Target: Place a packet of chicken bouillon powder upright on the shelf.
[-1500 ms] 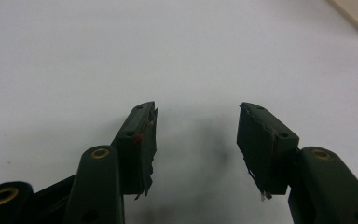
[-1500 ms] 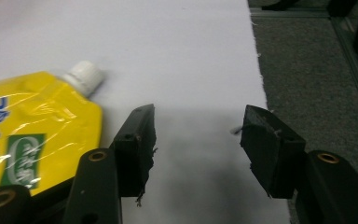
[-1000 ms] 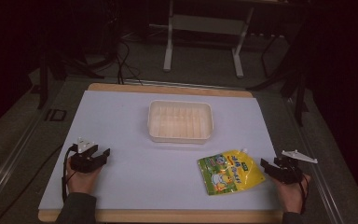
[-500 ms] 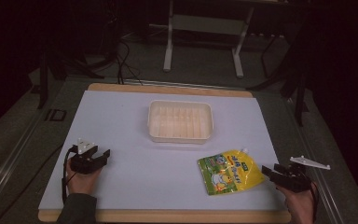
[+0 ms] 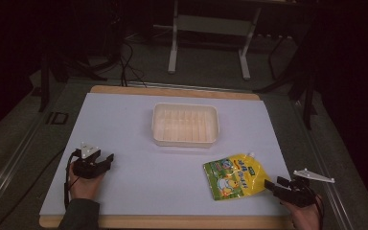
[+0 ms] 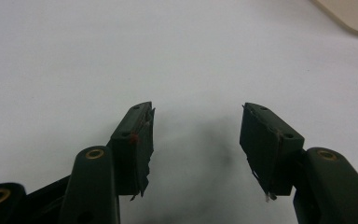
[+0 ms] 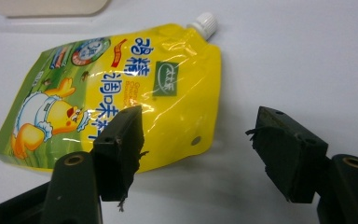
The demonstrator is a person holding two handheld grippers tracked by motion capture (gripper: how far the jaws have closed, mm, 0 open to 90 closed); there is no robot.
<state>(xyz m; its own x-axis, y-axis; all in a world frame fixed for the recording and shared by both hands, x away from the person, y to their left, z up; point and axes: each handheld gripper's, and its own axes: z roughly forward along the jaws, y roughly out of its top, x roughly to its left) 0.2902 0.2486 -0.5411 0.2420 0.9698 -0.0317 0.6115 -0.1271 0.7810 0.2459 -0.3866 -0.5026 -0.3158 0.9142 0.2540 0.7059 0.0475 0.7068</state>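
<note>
— Right gripper view brings the yellow pouch (image 7: 116, 93) in close: a duck cartoon, blue lettering, a white screw cap (image 7: 205, 22) at its twelve-o'clock corner. Does the high view give that?

— No, there the yellow pouch (image 5: 234, 176) is just a bright patch lying flat at about five o'clock on the white table (image 5: 139, 124). But it places the cream tray (image 5: 185, 124), at about eleven o'clock from the pouch and well apart.

— And the right gripper (image 7: 198, 140)?

— Its jaws have just been opening and now stand wide apart. One jaw overlaps the pouch's near edge in its own view; whether it touches, I cannot tell. Nothing is clamped.

— The left gripper (image 6: 196, 135)?

— Jaws apart as well, with bare table between them; in the high view the left gripper (image 5: 95, 163) sits at eight o'clock on the table, far from the pouch.
</note>
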